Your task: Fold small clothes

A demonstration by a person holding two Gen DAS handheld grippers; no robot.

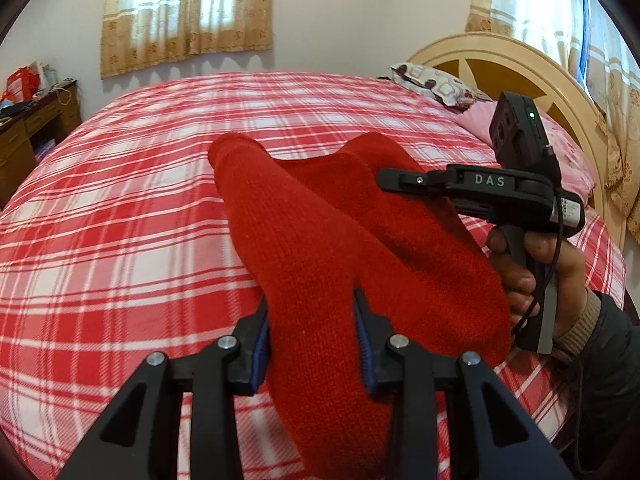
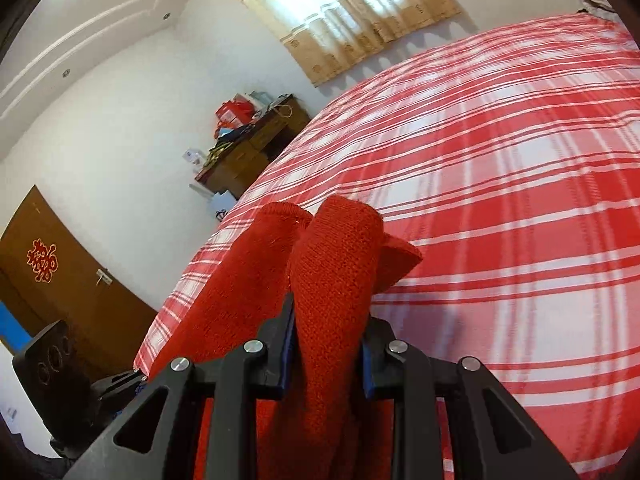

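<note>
A red knitted garment (image 1: 316, 240) is held up above the bed between both grippers. My left gripper (image 1: 312, 320) is shut on a fold of it, its blue pads pressed on the cloth from both sides. My right gripper (image 2: 328, 320) is shut on another fold of the red knit (image 2: 332, 280). In the left wrist view the right gripper (image 1: 384, 179) comes in from the right, its tip at the garment's far edge, held by a hand (image 1: 536, 264). The garment's lower end hangs out of view.
A bed with a red and white plaid cover (image 1: 120, 208) fills the space below. A cream headboard (image 1: 520, 60) and pink pillows (image 1: 560, 148) stand at the right. A cluttered wooden desk (image 1: 28, 128) stands at the left, a brown door (image 2: 48, 272) beyond.
</note>
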